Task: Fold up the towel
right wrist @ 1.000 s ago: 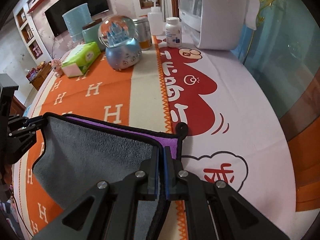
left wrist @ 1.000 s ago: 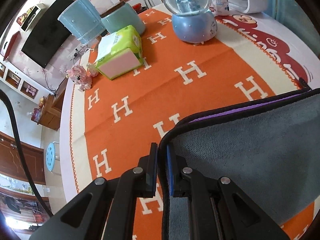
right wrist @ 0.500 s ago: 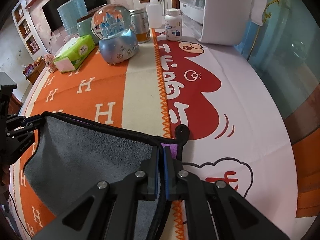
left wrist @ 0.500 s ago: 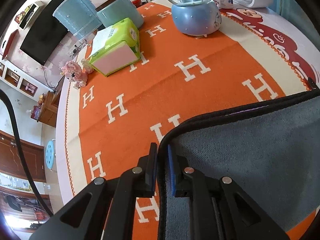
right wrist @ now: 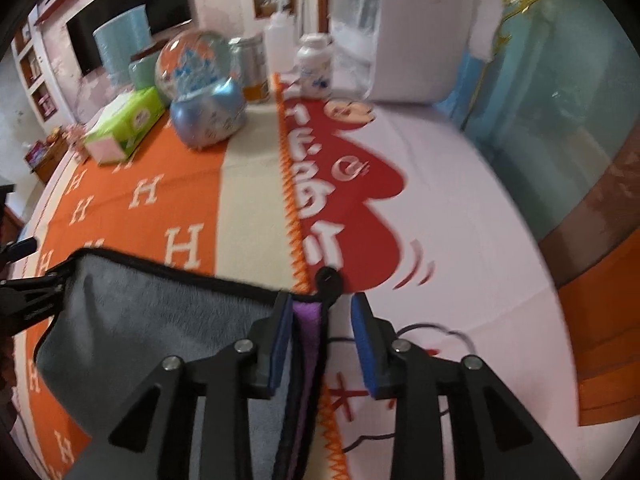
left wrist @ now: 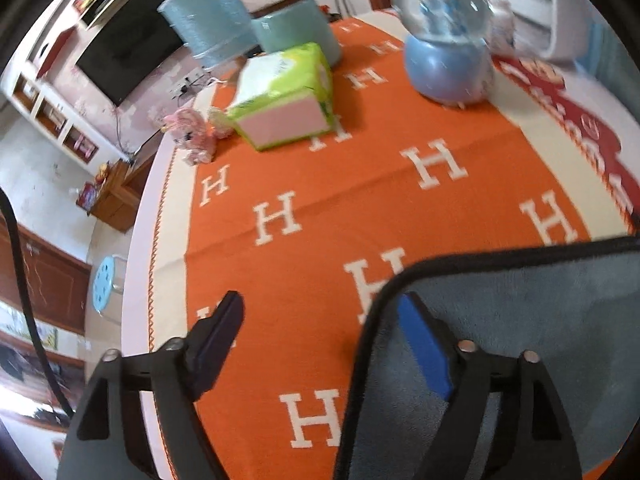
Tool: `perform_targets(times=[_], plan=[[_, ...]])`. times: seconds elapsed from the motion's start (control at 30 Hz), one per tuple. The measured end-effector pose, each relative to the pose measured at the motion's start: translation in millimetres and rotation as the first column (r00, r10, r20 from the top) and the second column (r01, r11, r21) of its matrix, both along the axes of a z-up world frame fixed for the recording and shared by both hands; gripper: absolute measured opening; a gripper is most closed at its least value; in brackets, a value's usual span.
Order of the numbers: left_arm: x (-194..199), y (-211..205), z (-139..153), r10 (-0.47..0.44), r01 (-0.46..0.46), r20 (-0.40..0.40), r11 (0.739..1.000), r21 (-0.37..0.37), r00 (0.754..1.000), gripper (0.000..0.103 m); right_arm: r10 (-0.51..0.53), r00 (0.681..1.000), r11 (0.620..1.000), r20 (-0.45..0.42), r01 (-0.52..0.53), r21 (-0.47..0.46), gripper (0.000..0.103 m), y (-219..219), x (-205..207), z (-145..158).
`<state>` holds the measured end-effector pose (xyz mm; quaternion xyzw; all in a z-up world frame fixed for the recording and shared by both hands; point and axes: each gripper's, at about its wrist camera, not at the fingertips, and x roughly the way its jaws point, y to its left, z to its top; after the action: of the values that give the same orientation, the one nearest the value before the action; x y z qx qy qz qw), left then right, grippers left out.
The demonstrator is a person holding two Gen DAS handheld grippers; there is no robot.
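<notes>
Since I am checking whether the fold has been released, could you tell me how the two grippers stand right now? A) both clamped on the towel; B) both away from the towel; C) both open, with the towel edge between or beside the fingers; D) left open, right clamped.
C: the left gripper and the right gripper both show wide gaps between their pads, with the grey towel lying loose at them.

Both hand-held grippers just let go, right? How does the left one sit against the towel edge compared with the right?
The left hand-held gripper is spread wide; the right hand-held gripper shows a narrower gap. The left has only its blue-padded finger over the grey towel, the other finger out over the orange cloth. The right straddles the towel's folded edge, purple underside showing between its pads. Both are open, gripping nothing.
</notes>
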<state>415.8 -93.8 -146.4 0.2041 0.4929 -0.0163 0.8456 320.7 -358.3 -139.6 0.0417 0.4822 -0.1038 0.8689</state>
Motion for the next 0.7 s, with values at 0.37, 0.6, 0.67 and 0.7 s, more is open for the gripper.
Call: perform_targets(times=[0.37,0.6,0.67,0.7], plan=[[-42,21,44,0.043,-0.040,0.018,0.993,-0.112,0.999,0.090,0.046,0.998,0.998,0.036,-0.048,0.050,0.030,10,-27,36],[-106,28,71,0.060,-0.062,-0.015,0.980,-0.189,0.998,0.090,0.127,0.990,0.988,0.055,-0.132,0.082,0.030,40,-69,62],[-128,31,80,0.067,-0.069,-0.013,0.977,-0.204,0.998,0.090,0.149,0.987,0.984,0.061,-0.154,0.089,0.030,49,-85,69],[-139,33,84,0.074,-0.075,-0.014,0.974,-0.212,0.997,0.090,0.156,0.986,0.982,0.065,-0.162,0.092,0.030,53,-92,72]])
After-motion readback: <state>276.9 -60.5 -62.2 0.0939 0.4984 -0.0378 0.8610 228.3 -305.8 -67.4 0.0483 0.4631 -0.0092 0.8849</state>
